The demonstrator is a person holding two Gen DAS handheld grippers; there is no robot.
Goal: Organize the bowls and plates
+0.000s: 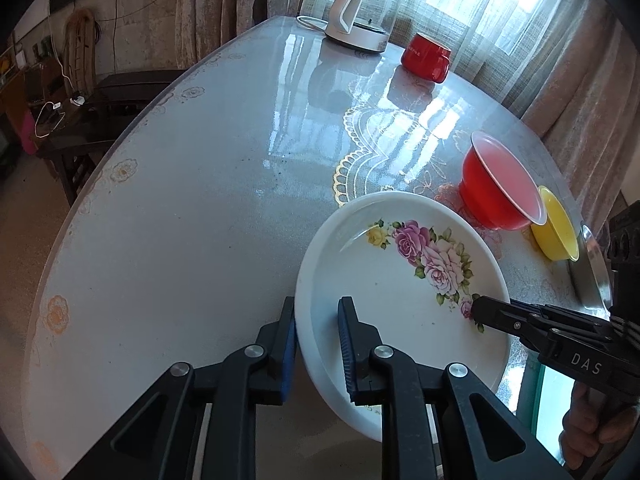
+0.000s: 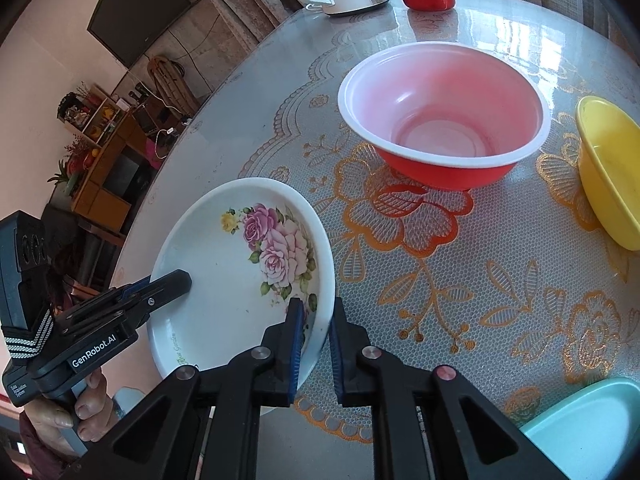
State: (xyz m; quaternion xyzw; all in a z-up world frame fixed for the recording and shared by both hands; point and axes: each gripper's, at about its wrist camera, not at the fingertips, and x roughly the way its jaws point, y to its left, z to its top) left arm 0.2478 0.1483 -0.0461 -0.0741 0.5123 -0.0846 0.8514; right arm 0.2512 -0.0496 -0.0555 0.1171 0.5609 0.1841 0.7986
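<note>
Now the white plate (image 1: 400, 300), round and glossy with pink roses printed inside and otherwise empty, sits tilted at the near edge of the table (image 1: 180, 200), gripped from both sides. The left gripper (image 1: 318, 344) is nearly closed, its blue ribbed pads pinching the plate's left rim; the right gripper (image 2: 316, 346) pinches the right rim the same way. Beyond the plate to the right stand two empty bowls: a red bowl (image 2: 444, 116) with a pale pink inside and white lip, and a yellow bowl (image 2: 612, 172) just beside it. One pale teal dish (image 2: 588, 420) shows at the near right, also empty. At the far end stand one red mug (image 1: 426, 57) and one clear kettle (image 1: 360, 16) with a white handle. The tabletop is shiny, with gold lace patterning under a clear cover.
</note>
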